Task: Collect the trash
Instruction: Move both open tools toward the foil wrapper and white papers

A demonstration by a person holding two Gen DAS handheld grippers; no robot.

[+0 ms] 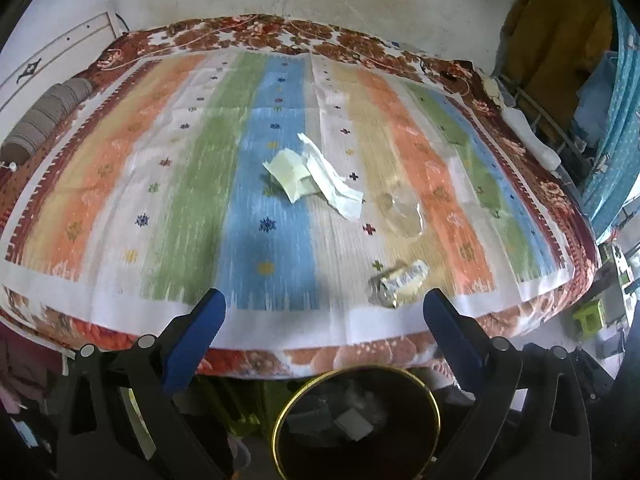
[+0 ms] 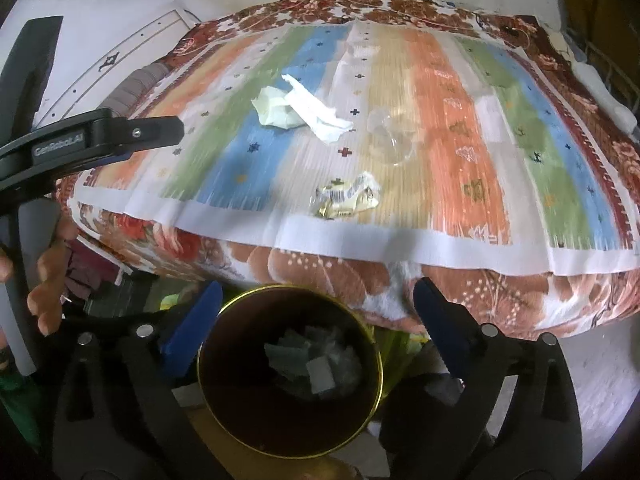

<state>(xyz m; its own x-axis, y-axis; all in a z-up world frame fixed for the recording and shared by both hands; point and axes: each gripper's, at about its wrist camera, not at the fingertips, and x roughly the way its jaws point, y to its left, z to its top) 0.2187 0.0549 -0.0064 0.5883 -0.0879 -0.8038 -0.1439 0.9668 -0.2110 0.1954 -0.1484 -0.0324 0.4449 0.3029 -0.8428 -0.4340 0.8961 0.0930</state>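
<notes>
A dark bin with a gold rim (image 1: pixel 280 416) (image 2: pixel 362 322) stands on the floor at the bed's near edge, with crumpled scraps inside. My left gripper (image 1: pixel 324 304) and my right gripper (image 2: pixel 318 294) both hang open above it, nothing between their blue pads. On the striped cloth lie a pale yellow paper (image 1: pixel 289 174) (image 2: pixel 272 106), a white tissue (image 1: pixel 334 186) (image 2: pixel 314 110), a clear plastic piece (image 1: pixel 404 216) (image 2: pixel 390 136) and a crumpled gold-and-white wrapper (image 1: pixel 398 282) (image 2: pixel 348 198). The left gripper's body (image 2: pixel 100 136) and a hand (image 2: pixel 50 280) show at the left of the right wrist view.
The bed carries a striped cloth (image 1: pixel 192 184) (image 2: pixel 460 128) over a floral blanket (image 1: pixel 360 352) (image 2: pixel 320 272). A grey rolled bolster (image 1: pixel 44 116) lies at its far left. Clothes (image 1: pixel 560 52) and a blue curtain (image 1: pixel 616 128) hang on the right.
</notes>
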